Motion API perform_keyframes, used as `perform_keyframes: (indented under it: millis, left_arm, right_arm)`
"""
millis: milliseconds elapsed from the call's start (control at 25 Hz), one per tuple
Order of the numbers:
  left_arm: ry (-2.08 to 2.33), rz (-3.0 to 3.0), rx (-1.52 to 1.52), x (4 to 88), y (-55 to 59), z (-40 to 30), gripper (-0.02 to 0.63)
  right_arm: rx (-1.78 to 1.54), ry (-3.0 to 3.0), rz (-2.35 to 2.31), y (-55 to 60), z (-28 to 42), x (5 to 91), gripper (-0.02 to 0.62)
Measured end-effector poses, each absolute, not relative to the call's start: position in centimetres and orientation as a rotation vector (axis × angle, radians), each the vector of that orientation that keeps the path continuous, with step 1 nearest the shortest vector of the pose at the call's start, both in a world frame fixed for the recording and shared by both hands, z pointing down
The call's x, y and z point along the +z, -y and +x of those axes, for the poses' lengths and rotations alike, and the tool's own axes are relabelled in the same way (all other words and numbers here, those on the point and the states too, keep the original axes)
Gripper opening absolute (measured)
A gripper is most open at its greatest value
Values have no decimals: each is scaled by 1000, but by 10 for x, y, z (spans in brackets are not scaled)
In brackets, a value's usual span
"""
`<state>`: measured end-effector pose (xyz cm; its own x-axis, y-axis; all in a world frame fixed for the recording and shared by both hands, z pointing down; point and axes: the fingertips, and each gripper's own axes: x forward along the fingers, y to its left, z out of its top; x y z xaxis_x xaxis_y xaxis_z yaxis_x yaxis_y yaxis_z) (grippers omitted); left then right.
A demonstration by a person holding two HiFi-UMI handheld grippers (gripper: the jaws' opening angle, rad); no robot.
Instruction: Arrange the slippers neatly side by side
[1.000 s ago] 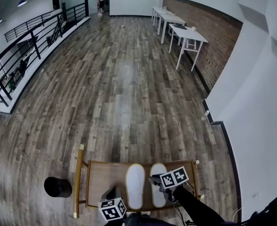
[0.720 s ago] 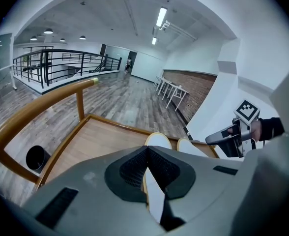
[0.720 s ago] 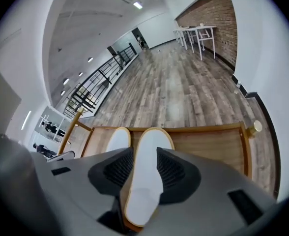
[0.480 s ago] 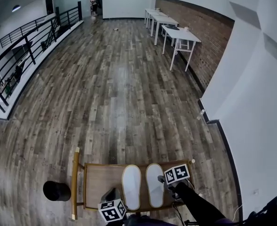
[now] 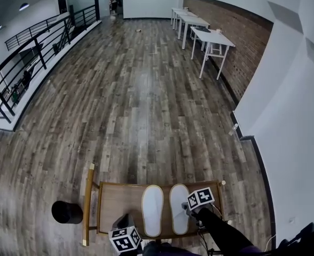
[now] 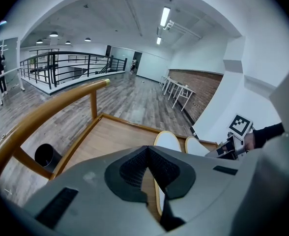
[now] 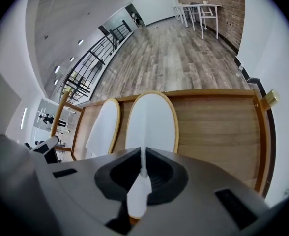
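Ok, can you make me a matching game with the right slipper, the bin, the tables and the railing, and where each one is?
Things:
1. right slipper
2. bin
3. tables
4. railing

Places:
a. against the brick wall
b. on the floor, left of the stand
c. along the floor's far left edge
d. on the stand, beside the left slipper

Pairs: 1-d, 2-b, 3-a, 4-c
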<state>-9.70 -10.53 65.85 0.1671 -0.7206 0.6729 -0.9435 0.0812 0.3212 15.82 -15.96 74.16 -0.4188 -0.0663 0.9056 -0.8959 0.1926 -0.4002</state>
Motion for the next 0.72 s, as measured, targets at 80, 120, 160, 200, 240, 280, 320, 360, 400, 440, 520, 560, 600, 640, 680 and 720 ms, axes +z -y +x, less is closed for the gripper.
perform_keyframes:
  millis: [80, 120, 160, 200, 240, 280, 320, 360, 400, 440, 520, 560, 600, 640, 680, 720]
  left_arm:
    - [1612, 1684, 372, 658, 106, -99, 1]
    - [1614, 1683, 371, 658, 106, -99, 0]
    - [1613, 1684, 371, 658, 106, -98, 2]
    - [1612, 1686, 370, 657, 107, -97, 0]
    - [1610, 1689, 368, 657, 108, -97, 0]
    - [1609, 1691, 366, 656, 109, -96, 0]
    - [1608, 1693, 365, 656, 110, -96, 0]
    - [1607, 1695, 363, 655, 111, -96, 0]
    - [1606, 1697, 361, 655, 111, -96, 0]
    - [1606, 1698, 359, 654, 111, -96, 2]
    - [1607, 1698, 355, 653, 111, -97, 0]
    - [1608, 1696, 355, 653, 111, -98, 0]
    - [1610, 1694, 355, 653, 111, -98, 0]
    - [1611, 1692, 356, 653, 111, -99, 1]
    - [1612, 1690, 356, 653, 111, -99, 2]
    - [1613, 1689, 357, 653, 111, -99, 2]
  right_arm:
    - [1342, 1692, 916, 159, 154, 740, 17]
    - [1359, 1701, 910, 159, 152, 739, 17]
    - [1377, 1706, 905, 159, 150, 738, 16]
    - [1396, 1710, 902, 158, 147, 737, 15]
    - [1415, 1712, 899, 159, 144, 736, 15]
    - [1429, 1714, 896, 159, 141, 735, 15]
    - [1436, 1715, 893, 159, 138, 735, 15]
    - [1435, 1713, 890, 160, 135, 735, 15]
    - [1430, 1709, 887, 159, 133, 735, 15]
    - [1423, 1704, 884, 159, 131, 735, 15]
    - [1411, 1697, 882, 158, 128, 736, 15]
    - [1406, 1696, 880, 158, 127, 736, 15]
    - [1402, 1695, 879, 159, 126, 736, 15]
    - [1402, 1694, 879, 160, 126, 736, 15]
    - [1403, 1692, 879, 160, 125, 736, 15]
    - [1405, 1692, 878, 160, 125, 736, 15]
